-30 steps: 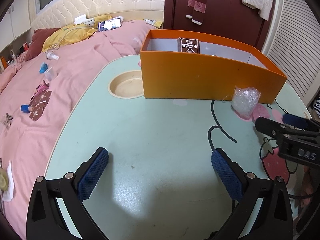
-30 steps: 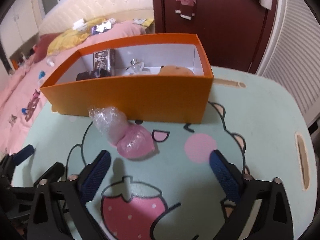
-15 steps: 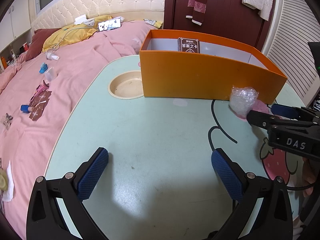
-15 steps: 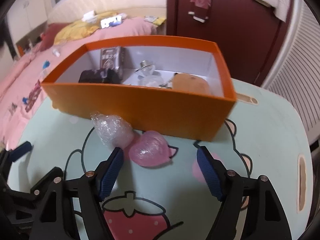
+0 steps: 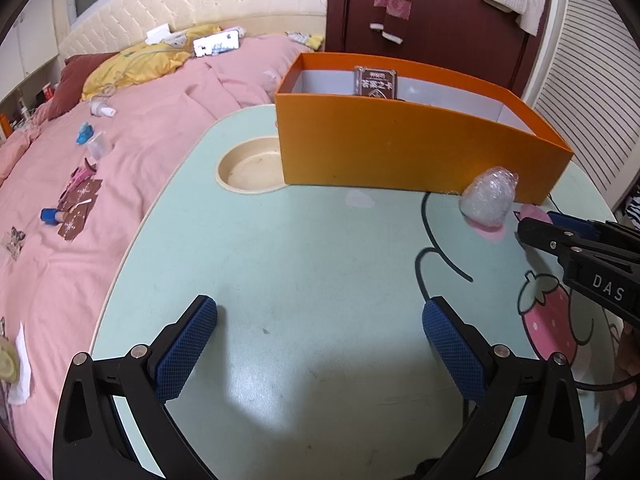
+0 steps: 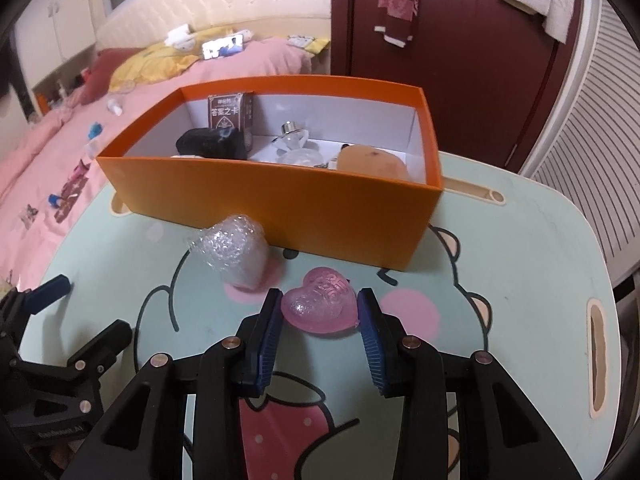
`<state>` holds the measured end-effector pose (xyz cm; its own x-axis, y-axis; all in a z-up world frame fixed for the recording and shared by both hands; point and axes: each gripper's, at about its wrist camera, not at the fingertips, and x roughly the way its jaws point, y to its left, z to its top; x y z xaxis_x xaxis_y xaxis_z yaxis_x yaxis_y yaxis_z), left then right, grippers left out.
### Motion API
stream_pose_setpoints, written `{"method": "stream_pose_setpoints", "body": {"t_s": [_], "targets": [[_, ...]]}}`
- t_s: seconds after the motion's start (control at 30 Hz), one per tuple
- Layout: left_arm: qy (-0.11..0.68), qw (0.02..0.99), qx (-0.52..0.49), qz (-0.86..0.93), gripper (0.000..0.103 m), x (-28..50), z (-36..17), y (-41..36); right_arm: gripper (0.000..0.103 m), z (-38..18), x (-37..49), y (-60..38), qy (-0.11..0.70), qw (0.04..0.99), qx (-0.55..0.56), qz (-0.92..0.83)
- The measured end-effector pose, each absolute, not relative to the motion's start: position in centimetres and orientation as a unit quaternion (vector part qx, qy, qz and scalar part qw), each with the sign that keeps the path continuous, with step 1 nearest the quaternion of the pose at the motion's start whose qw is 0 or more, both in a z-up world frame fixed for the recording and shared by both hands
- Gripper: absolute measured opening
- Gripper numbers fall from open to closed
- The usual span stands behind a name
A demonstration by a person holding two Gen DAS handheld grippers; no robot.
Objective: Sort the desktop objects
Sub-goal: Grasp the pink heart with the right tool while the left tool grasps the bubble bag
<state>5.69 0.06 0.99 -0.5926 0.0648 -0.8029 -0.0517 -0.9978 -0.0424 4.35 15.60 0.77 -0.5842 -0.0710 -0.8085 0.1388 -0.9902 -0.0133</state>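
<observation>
Nearest my right-hand view, the right claw (image 6: pixel 318 312) brackets the pink heart (image 6: pixel 319 305), which lies flat on the mint-green surface (image 6: pixel 520 264) over its cartoon print; the jaws are closing, and the blue pads (image 6: pixel 269 330) sit against the heart's two lobes, so I read this as a grasp on the heart just taking hold. I judge the heart to be a stiff, translucent, rather slick moulding, light to lift; the side-to-side hold across its widest part seems sound, though a smooth curved edge could squirt out under an uneven squeeze. Just beyond and to the left stands the bubble-wrapped bundle (image 6: pixel 232 250), soft, crinkly and probably light, close before the box wall; I would take it loosely around its middle. My left claw (image 5: pixel 320 344) hangs wide apart over bare surface, gripping nothing. Farther back sits the orange box (image 6: pixel 280 196), white inside, holding a brown card pack (image 6: pixel 231 118) upright at the rear, a black object (image 6: pixel 212 143), a clear glass bottle (image 6: pixel 294 146) and a rounded orange-brown item (image 6: pixel 370 162). Beyond it lies the pink bed (image 5: pixel 140 128).
</observation>
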Motion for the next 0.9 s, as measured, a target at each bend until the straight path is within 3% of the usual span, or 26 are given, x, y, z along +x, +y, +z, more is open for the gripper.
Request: {"method": "stream_pose_setpoints", "body": {"t_s": [0.17, 0.2, 0.27, 0.33, 0.9], "targets": [[0.018, 0.063, -0.423, 0.904, 0.100, 5.5, 3.3, 1.7, 0.037, 1.2, 4.9, 16.6, 0.042, 0.046, 0.445, -0.894], [0.025, 0.072, -0.420, 0.904, 0.096, 5.1, 3.6, 2.2, 0.037, 1.2, 5.0, 16.9, 0.044, 0.041, 0.443, -0.895], [0.039, 0.091, -0.415, 0.904, 0.074, 4.5, 4.2, 3.2, 0.037, 1.3, 5.3, 17.5, 0.045, 0.034, 0.441, -0.896], [0.047, 0.104, -0.423, 0.899, 0.066, 3.6, 4.2, 4.2, 0.037, 1.3, 5.5, 18.3, 0.039, 0.028, 0.440, -0.897], [0.056, 0.149, -0.436, 0.886, 0.066, -0.2, 3.4, 10.3, 0.037, 1.0, 6.1, 23.3, 0.004, -0.015, 0.441, -0.897]]}}
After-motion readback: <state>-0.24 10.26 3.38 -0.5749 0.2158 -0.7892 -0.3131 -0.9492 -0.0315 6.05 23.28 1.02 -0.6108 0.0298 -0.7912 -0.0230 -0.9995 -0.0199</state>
